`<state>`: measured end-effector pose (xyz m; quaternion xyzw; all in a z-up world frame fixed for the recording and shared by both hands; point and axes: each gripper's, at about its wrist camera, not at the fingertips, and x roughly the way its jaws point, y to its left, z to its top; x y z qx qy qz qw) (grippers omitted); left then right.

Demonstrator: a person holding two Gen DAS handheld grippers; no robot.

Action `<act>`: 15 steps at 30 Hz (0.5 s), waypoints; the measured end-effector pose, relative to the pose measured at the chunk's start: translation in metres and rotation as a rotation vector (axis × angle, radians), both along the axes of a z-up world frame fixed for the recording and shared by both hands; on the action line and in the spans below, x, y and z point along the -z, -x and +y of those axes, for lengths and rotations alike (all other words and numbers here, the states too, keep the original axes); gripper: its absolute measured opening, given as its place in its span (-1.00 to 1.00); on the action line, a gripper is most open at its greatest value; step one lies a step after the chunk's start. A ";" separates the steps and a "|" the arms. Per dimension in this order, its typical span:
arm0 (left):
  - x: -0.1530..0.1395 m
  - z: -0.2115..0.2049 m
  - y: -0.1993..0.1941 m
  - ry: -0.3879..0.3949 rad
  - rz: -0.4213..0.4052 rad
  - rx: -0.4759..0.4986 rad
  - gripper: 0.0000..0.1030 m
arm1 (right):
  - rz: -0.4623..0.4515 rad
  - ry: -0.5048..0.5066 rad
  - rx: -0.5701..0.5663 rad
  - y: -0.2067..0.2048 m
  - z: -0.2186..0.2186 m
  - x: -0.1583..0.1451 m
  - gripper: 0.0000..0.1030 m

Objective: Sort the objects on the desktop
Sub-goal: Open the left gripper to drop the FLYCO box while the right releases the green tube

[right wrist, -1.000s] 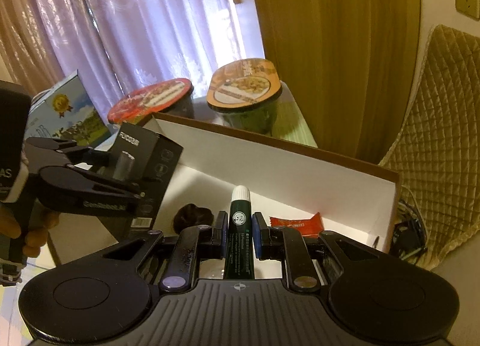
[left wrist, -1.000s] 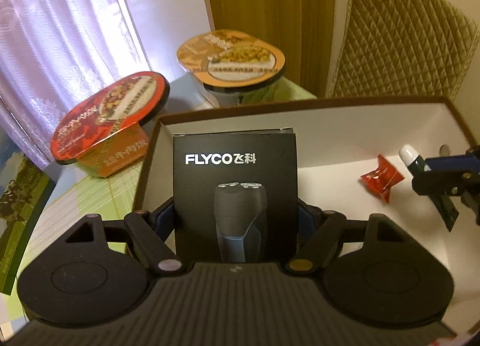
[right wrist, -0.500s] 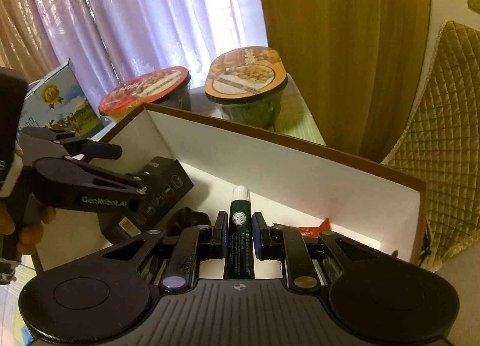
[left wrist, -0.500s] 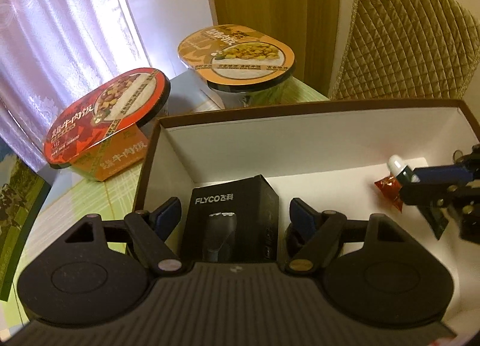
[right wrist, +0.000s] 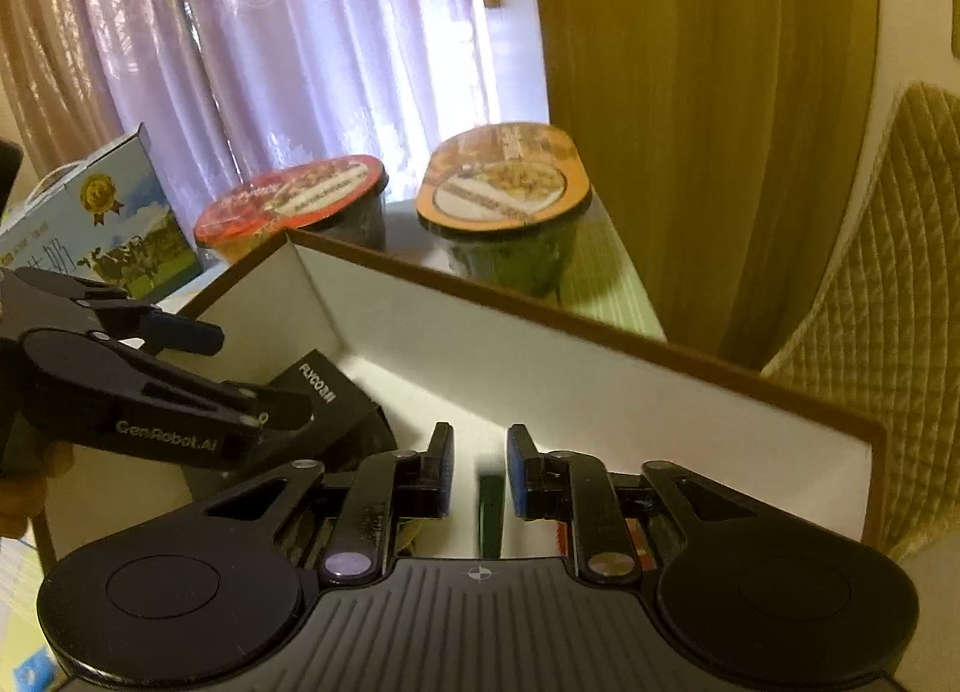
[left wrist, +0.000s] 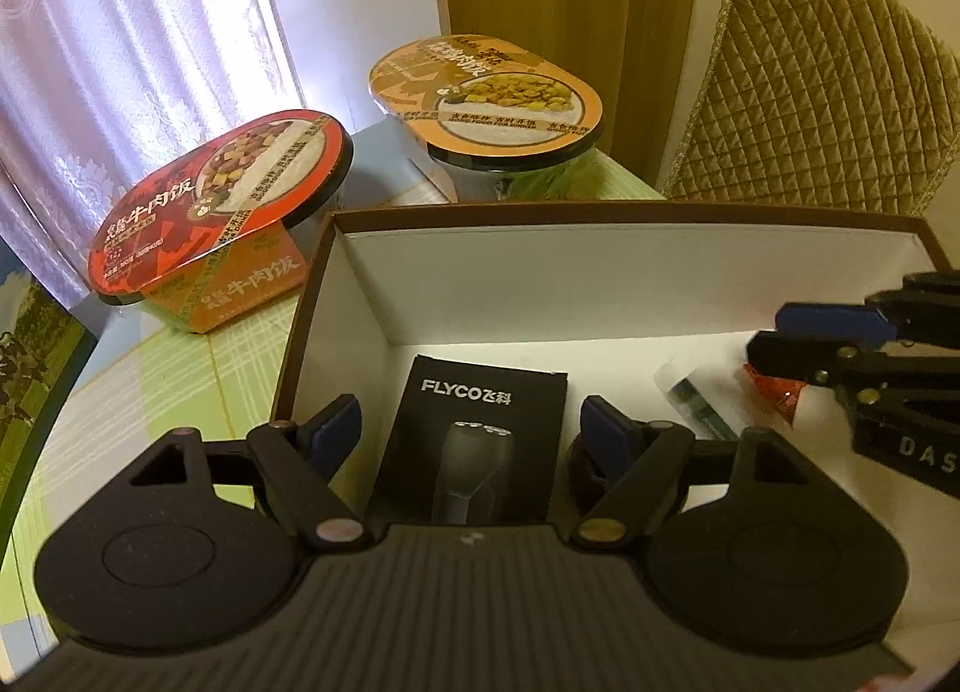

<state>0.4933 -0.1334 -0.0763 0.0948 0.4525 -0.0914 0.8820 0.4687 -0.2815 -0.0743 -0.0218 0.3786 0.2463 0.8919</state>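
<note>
While hovering over white box (left wrist: 630,278): left gripper (left wrist: 471,431) spread wide around black shaver carton (left wrist: 480,440), lower centre, untouched; right gripper (right wrist: 477,470) parted narrowly over green tube (right wrist: 491,518), lower centre.

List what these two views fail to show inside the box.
- Tube: right wrist view, blurred, lower end behind the gripper body; label unreadable.
- Red packet: left wrist view, partly covered by the right gripper.
- Dark object: left wrist view, behind a left gripper finger; identity unclear.
- Shaver box: right wrist view, mostly hidden by the left gripper.
</note>
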 end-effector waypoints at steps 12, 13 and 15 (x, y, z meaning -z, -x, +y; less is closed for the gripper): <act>-0.017 0.007 0.018 0.030 0.002 -0.032 0.71 | 0.003 0.039 -0.005 0.027 -0.015 -0.019 0.67; -0.019 0.007 0.021 0.033 -0.001 -0.035 0.73 | 0.003 0.040 -0.004 0.031 -0.016 -0.020 0.77; -0.024 0.007 0.026 0.030 -0.009 -0.038 0.75 | 0.003 0.042 -0.004 0.040 -0.018 -0.023 0.88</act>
